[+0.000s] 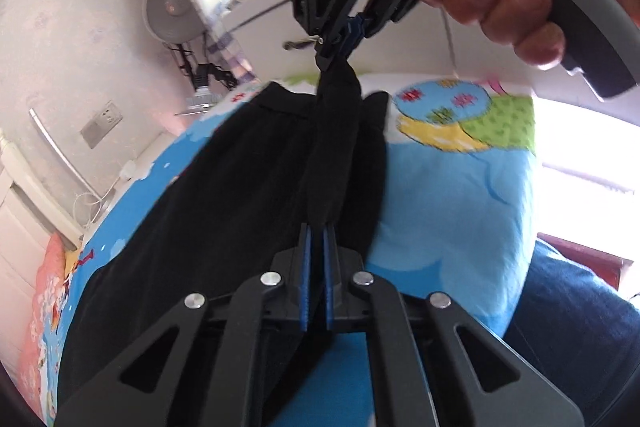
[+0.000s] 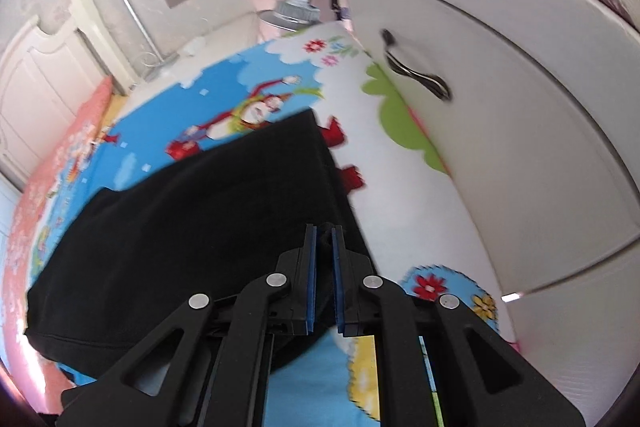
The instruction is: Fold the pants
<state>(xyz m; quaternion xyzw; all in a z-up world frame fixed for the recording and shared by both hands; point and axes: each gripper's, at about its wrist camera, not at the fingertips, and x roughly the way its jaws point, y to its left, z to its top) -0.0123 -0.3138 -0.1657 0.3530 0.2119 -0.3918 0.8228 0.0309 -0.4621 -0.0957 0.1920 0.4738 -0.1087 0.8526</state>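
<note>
Hiding, perhaps, pants (image 1: 224, 195) beneath hand-held gripper (image 1: 316, 227)

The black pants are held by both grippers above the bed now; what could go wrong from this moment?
1. The left gripper and the right gripper each pinch only a narrow bunch of the black pants, so the cloth may slip out during the lift.
2. The edge between them is stretched into a twisted strip, so the fold may land uneven or creased on the bedsheet.
</note>
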